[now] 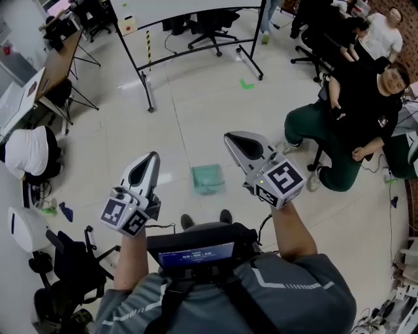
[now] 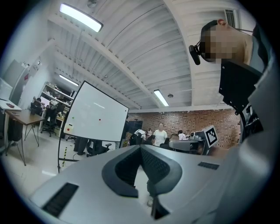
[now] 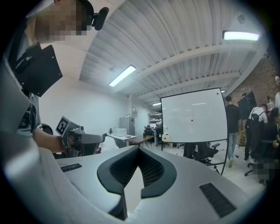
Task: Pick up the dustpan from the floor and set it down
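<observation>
1. Down on the pale floor [image 1: 196, 117], a green dustpan [image 1: 208, 178] lies flat just ahead of the wearer's two dark shoes [image 1: 187, 222]. In the head view it sits in the gap between the two grippers, and neither gripper touches it.
2. The left gripper [image 1: 155, 155] is held out level to the left of the dustpan, with its marker cube [image 1: 123, 216] at the end nearest the body. The left gripper view shows its jaws drawn together at the tips, and nothing is between them.
3. The right gripper [image 1: 228, 136] is also held level, up and to the right of the dustpan, and its own marker cube [image 1: 282, 182] sits just above the bare forearm [image 1: 294, 231]. The right gripper view shows these jaws closed tip to tip, gripping nothing.
4. Each gripper view catches the other gripper off to one side, well apart from it.
5. A whiteboard [image 1: 189, 10] on a black wheeled frame stands across the room beyond the dustpan. A green tape mark [image 1: 245, 84] lies on the floor near the frame's right foot.
6. A seated person [image 1: 356, 111] in a black top and green trousers is at the right of the head view, well apart from the dustpan.
7. A dark device with a lit screen [image 1: 196, 251] is strapped to the wearer's chest, between the two arms
</observation>
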`<state>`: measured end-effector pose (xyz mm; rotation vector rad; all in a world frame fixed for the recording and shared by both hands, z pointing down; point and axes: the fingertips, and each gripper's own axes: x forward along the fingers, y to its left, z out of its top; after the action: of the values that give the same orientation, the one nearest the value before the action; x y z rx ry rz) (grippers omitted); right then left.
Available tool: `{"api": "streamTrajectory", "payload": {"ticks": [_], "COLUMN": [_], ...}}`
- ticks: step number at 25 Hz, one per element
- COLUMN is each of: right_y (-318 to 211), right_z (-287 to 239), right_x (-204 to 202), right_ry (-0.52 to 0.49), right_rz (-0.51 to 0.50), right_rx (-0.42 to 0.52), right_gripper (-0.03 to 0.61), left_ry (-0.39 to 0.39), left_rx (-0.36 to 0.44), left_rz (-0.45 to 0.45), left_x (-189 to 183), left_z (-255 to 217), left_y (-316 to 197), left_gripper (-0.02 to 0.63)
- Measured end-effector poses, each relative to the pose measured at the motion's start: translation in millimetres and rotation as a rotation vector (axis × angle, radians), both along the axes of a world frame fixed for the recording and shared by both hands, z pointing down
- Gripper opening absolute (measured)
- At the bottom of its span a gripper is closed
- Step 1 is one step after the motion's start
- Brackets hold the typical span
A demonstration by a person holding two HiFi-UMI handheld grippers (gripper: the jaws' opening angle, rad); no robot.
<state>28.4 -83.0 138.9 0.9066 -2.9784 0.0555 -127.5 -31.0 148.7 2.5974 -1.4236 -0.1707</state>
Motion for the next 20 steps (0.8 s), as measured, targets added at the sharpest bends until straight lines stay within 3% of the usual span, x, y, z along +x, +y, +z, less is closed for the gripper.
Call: {"api": "streamTrajectory", "payload": {"ticks": [6, 9, 14, 20], "right_y": [-3.2, 11.6, 80.5, 190.1], "right_z": [15.8, 15.6, 10.2, 16.1], "right_x": [12.5, -3.2, -32.8, -76.4], "right_ry": [0.005, -0.001, 0.007, 0.017], "right_rz": [-0.091, -0.108, -0.089, 0.028], "right_rx": [-0.005, 0.005, 0.033, 0.039], "right_gripper": [0.011, 0.011, 0.011, 0.011], "left_ry": [-0.038, -0.032, 0.021, 0.026], "left_rx": [-0.032, 0.001, 0.008, -0.002], "left_rz": [-0.060, -0.057, -0.092, -0.031], "left_x": [26.1, 20.9, -16.2, -80.5], "left_z": [18.9, 9.4, 11.0, 25.9], "left_y": [15.3, 37.6, 110.3, 214.6], "left_gripper": [0.023, 0.023, 0.023, 0.023]}}
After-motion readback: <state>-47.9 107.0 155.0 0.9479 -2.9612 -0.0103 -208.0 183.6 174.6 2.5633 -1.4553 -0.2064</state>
